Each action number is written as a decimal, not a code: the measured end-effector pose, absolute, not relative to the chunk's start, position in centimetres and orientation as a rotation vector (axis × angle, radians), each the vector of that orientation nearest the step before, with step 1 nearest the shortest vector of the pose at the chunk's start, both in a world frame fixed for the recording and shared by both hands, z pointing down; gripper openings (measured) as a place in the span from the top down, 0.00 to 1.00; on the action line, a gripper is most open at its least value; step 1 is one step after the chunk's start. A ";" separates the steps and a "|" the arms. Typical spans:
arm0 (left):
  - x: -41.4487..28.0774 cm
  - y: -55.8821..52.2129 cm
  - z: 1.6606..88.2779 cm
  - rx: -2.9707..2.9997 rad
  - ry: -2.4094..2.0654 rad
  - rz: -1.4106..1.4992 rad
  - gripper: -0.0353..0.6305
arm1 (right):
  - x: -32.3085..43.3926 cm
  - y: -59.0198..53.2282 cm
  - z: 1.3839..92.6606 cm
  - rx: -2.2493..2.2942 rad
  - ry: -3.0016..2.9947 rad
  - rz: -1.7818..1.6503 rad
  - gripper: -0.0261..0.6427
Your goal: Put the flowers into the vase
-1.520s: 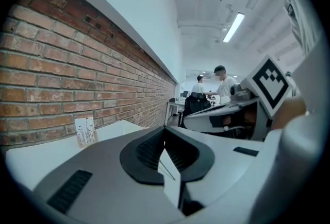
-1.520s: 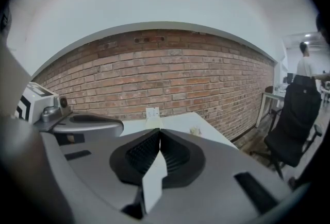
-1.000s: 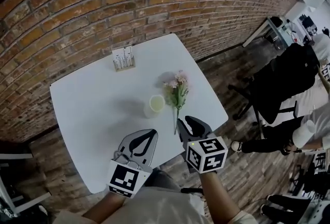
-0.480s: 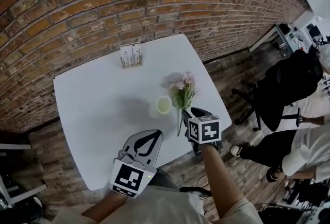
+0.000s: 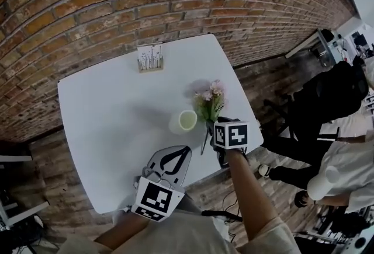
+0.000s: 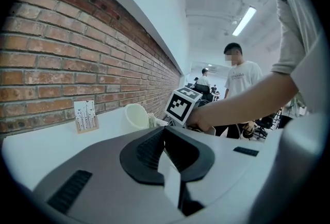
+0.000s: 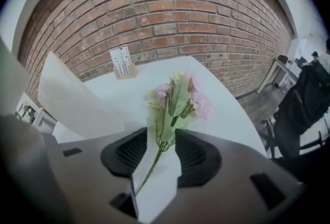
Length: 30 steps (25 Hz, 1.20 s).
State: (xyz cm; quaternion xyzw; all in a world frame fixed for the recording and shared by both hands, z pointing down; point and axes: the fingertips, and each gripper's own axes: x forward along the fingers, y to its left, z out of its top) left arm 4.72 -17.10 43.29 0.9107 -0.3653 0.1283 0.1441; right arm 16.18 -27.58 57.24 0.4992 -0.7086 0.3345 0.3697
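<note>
Flowers (image 5: 209, 101) flat, blooms toward brick wall (image 5: 117, 7), stem (image 7: 150, 169) between right gripper's (image 7: 161, 141) just-opening jaws; left gripper (image 6: 165, 133) closed.

I see the flowers (image 7: 175, 98) as a small bunch: pink blossoms and pale green leaves on one thin green stem. They lie flat on the white surface. The stem runs back between my right fingers (image 7: 198, 153), which have just been opening and do not press on it, and the blossoms point away beyond the fingertips. The vase (image 5: 186, 121) is a cream-white cup, upright with its mouth open upward. It stands just beside the flowers, to the left of my right fingers and ahead of my left fingers (image 5: 166, 162), apart from both.
</note>
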 end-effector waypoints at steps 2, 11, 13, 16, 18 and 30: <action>5.3 -17.3 43.8 2.622 -1.040 0.375 0.93 | 16.2 -27.8 57.7 1.275 -1.805 0.863 0.72; 7.1 -18.1 46.0 2.595 -0.985 0.360 0.93 | 16.4 -28.2 60.2 1.218 -1.735 0.910 0.72; 7.1 -18.3 46.3 2.581 -0.987 0.367 0.93 | 16.4 -28.6 60.4 1.213 -1.727 0.924 0.72; 7.0 -18.6 46.2 2.567 -0.995 0.354 0.93 | 16.5 -29.0 60.8 1.193 -1.705 0.937 0.72; 6.9 -18.6 46.3 2.563 -0.998 0.340 0.93 | 16.5 -29.1 61.3 1.187 -1.687 0.961 0.72; 6.1 -17.6 46.9 2.526 -0.997 0.354 0.93 | 16.3 -29.5 63.4 1.216 -1.619 1.136 0.80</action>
